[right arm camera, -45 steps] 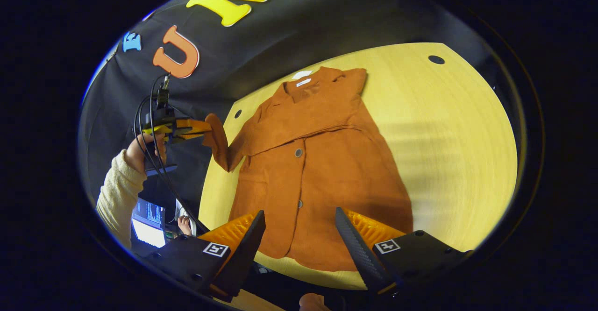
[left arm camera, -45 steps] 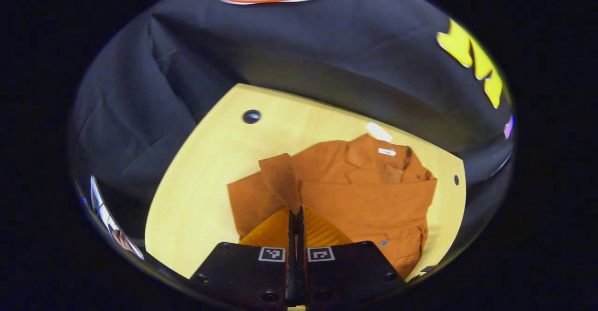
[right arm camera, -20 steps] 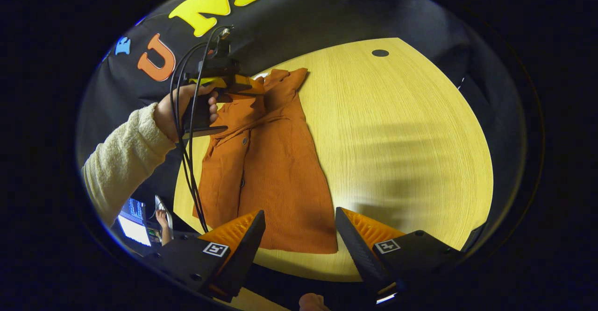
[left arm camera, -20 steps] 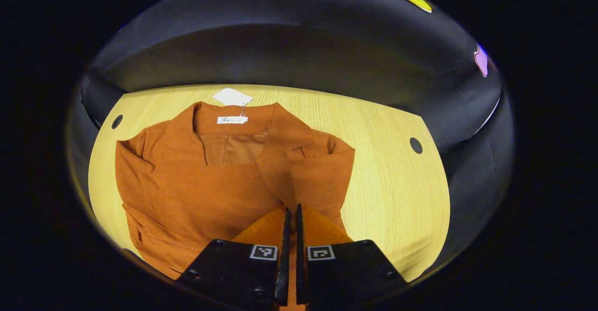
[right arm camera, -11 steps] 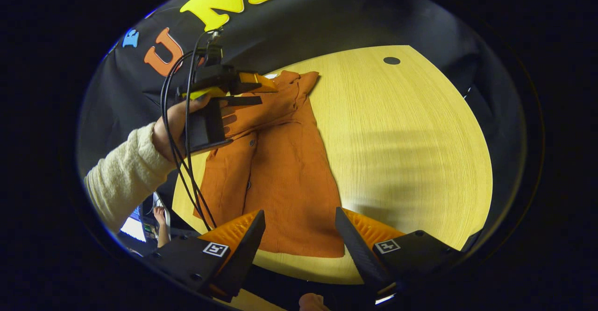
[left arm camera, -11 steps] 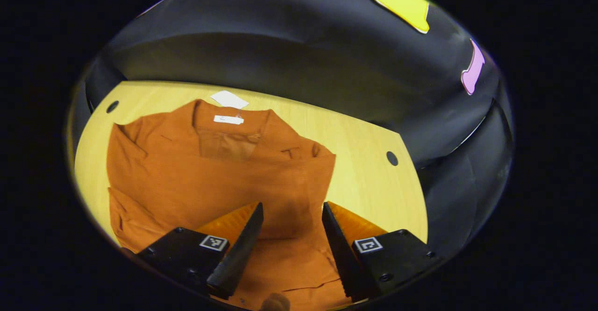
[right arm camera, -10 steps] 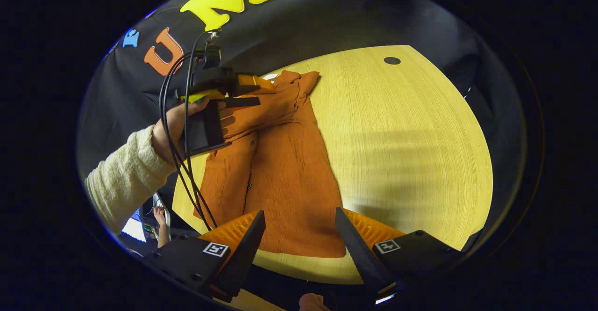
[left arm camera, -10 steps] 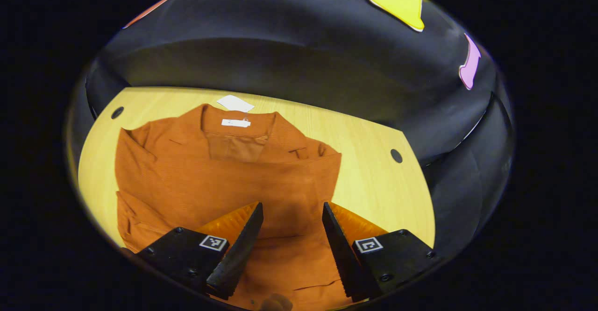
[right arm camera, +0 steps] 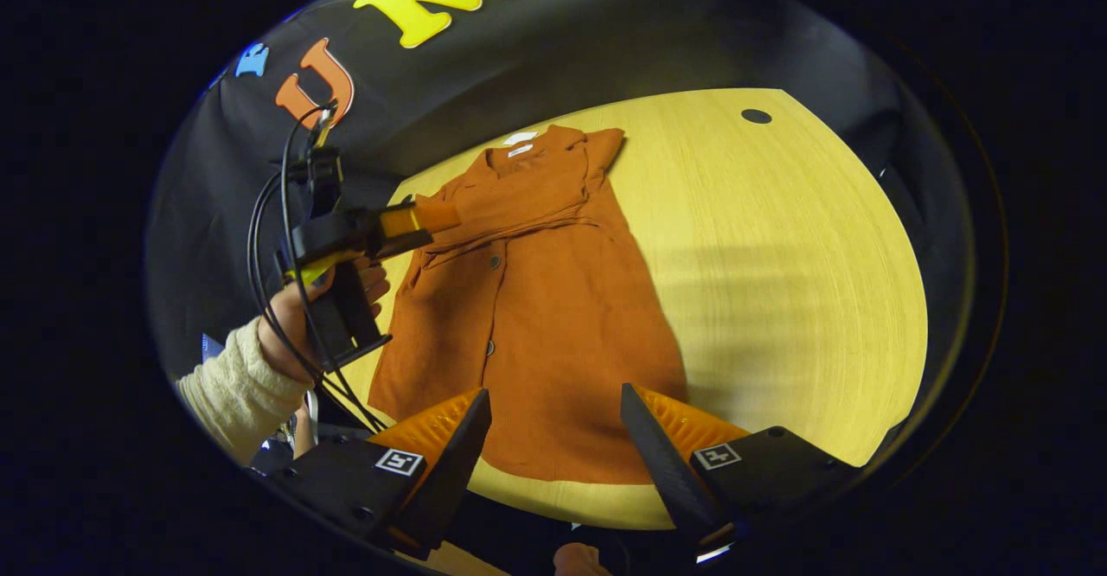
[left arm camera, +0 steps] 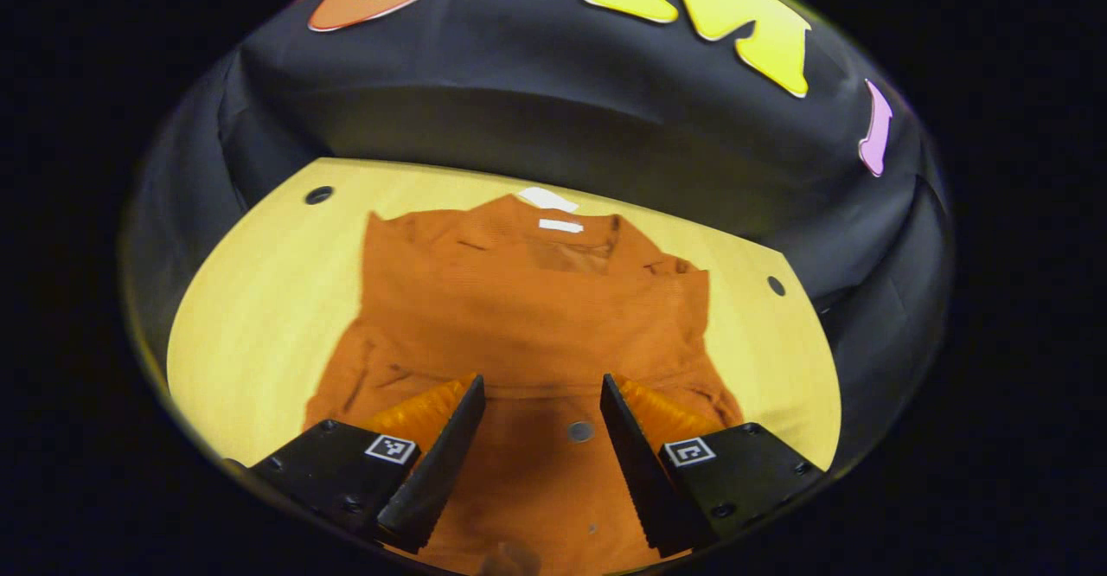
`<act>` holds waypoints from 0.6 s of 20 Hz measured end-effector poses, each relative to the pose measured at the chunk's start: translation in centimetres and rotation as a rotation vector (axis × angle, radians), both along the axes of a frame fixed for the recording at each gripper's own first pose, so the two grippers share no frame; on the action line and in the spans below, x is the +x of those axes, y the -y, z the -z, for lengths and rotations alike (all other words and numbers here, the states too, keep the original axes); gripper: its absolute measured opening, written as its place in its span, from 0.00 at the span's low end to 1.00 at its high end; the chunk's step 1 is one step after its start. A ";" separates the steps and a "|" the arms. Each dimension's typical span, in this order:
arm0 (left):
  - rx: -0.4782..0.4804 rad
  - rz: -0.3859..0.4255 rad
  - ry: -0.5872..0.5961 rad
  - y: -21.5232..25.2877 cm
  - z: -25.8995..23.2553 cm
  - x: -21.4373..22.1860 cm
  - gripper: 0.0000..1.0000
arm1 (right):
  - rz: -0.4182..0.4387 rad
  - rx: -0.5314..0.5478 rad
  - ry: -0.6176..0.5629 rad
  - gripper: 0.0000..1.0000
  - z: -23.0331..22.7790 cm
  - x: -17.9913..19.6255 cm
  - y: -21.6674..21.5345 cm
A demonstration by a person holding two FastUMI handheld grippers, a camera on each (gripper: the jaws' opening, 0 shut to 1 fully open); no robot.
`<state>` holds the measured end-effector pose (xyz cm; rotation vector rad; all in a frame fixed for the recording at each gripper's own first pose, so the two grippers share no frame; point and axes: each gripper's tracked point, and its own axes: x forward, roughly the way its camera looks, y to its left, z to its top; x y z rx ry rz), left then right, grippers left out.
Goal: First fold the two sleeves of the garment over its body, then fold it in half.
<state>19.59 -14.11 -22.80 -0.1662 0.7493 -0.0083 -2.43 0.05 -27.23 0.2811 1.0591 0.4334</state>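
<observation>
The left gripper [left arm camera: 540, 403] had let go, fingers wide and empty; both sleeves probably lay folded on the shirt [right arm camera: 536, 299].

Ribbed cloth garment [right arm camera: 536, 299], wood-grain table [right arm camera: 778, 239]

Recording booth, lab-type setup, not a home. Black cloth wall [right arm camera: 657, 48] wraps round behind my bench. The bench is a pale wood-grain table [right arm camera: 778, 239] with round cable holes [right arm camera: 756, 116] in it, office-desk style. Cables [right arm camera: 275, 239] trail off the handheld rig. Bit of lit screen [right arm camera: 210, 348] low beside the table edge.
</observation>
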 end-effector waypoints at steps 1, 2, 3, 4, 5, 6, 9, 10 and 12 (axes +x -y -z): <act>0.024 -0.026 0.001 -2.1 0.2 -1.0 0.89 | -0.003 -0.001 0.003 0.97 0.0 0.1 -0.6; 0.054 -0.047 0.000 -4.0 0.3 -2.0 0.90 | -0.008 -0.004 0.005 0.97 0.2 -0.1 -1.1; 0.077 -0.069 -0.002 -6.1 0.5 -3.2 0.93 | -0.013 -0.009 0.006 0.97 0.4 -0.1 -1.6; 0.094 -0.089 -0.013 -8.0 1.0 -4.4 0.97 | -0.018 -0.017 0.006 0.97 0.6 -0.2 -1.8; 0.109 -0.110 -0.030 -9.7 1.4 -5.9 0.98 | -0.022 -0.023 0.005 0.97 1.0 -0.2 -2.1; 0.129 -0.130 -0.041 -11.4 1.8 -7.3 0.98 | -0.026 -0.032 0.004 0.97 1.3 -0.3 -2.3; 0.174 -0.170 -0.087 -15.5 2.9 -11.7 0.98 | -0.028 -0.063 -0.007 0.97 2.5 -0.2 -2.3; 0.175 -0.179 -0.105 -16.4 3.1 -13.2 0.98 | -0.030 -0.072 -0.012 0.97 2.8 -0.4 -2.0; 0.179 -0.201 -0.141 -18.8 4.2 -15.7 0.98 | -0.029 -0.098 -0.022 0.97 3.7 -0.4 -1.2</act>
